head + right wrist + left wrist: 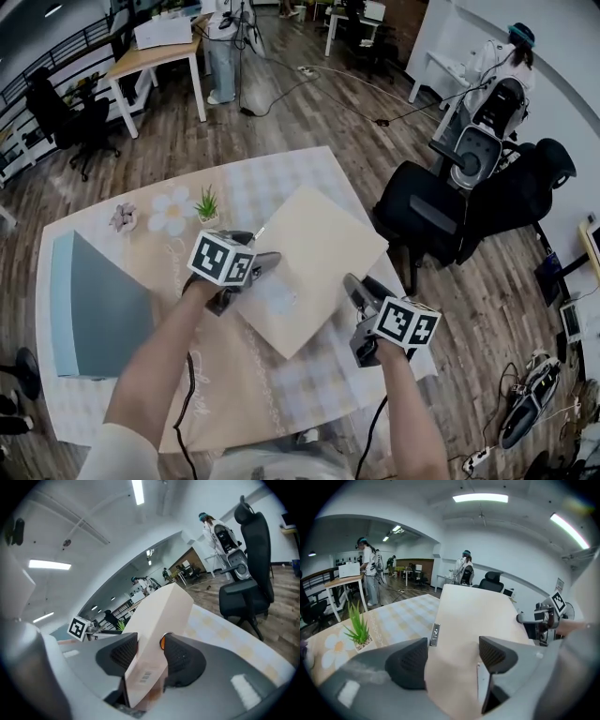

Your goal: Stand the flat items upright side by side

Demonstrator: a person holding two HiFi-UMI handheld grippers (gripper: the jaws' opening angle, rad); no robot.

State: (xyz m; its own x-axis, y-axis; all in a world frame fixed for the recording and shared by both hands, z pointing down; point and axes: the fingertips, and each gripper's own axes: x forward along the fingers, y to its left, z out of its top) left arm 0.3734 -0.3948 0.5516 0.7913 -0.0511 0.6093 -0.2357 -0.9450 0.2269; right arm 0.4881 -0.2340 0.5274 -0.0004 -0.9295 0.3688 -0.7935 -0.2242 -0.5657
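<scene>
A: Office, wood floor [281, 103], desks and chairs behind. Biggest piece up close?
B: Counter [309, 384], checked cloth with a flower print. Over its right half is a flat beige box [314, 253], gripped at two points. Can't tell whether its far corner rests on the cloth.
A: Other flat item?
B: Grey-blue box [98, 314], lying at the counter's left side, well apart.
A: Tongs?
B: Left tongs [452, 656] clamped on the beige box's near-left corner. Right tongs [150, 654] pinch its barcode-labelled edge, gap narrow.
A: Smallest?
B: Potted plant [207, 206], upright, just beyond the left tongs.
</scene>
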